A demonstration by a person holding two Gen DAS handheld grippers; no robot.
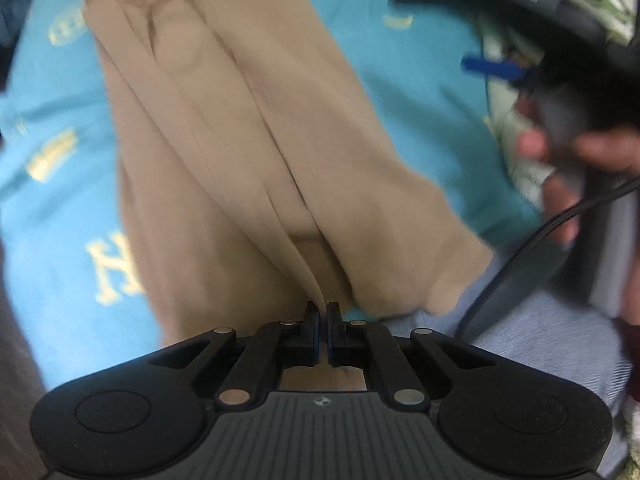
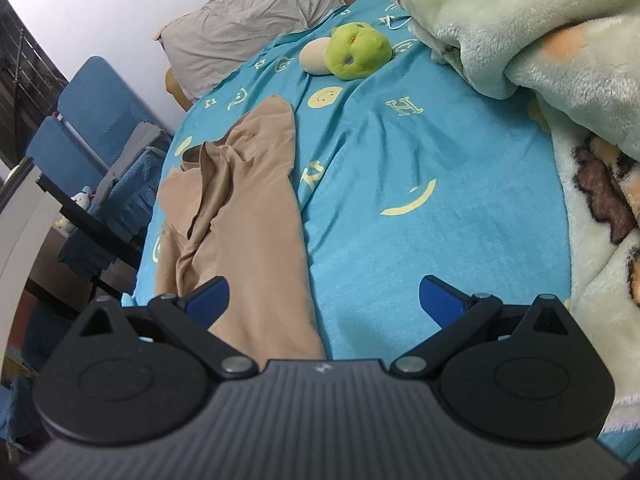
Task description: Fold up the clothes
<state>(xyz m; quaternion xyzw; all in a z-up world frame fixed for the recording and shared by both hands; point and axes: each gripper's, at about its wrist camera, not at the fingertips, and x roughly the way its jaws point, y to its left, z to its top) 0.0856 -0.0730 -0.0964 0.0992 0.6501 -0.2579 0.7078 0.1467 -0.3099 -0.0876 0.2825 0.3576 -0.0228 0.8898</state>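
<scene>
The bed [image 2: 400, 240] carries a tan garment [image 2: 248, 208]; beyond it a green plush toy [image 2: 358, 50], grey pillow [image 2: 248, 24], and fleece blanket [image 2: 540, 32].

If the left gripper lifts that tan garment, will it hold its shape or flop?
Likely flop: the tan garment lies in soft wrinkles on the bedsheet. It looks thin, so probably light. Pinched in the left gripper at one edge, the rest would probably hang and drag.
</scene>
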